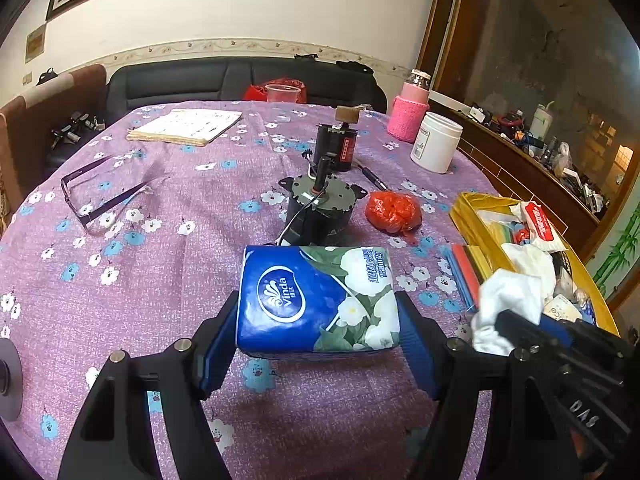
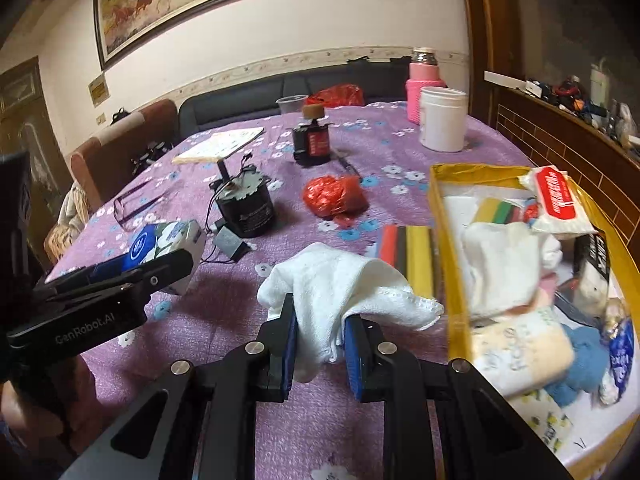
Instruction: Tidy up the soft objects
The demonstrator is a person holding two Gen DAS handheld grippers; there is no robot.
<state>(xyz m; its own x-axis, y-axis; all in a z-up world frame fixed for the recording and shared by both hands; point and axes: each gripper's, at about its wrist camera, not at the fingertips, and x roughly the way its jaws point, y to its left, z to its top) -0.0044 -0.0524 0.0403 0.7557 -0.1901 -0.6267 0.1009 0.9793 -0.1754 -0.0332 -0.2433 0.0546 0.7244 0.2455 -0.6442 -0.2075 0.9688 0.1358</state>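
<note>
I have the left gripper [image 1: 318, 320] clamped on the blue Vinda tissue pack [image 1: 316, 300], low centre of its view, and the right gripper [image 2: 320, 344] pinching a white cloth [image 2: 340, 284] just left of the yellow box [image 2: 440, 216]. That box already holds towels and a wipes packet [image 2: 556, 200]. The red plastic bag [image 2: 334, 196] at mid-table looks left to collect.

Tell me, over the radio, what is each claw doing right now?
Left gripper clamped on blue tissue pack. Right gripper shut on white cloth. Yellow box to the right, already crowded. Motor ahead, not blocking.
</note>
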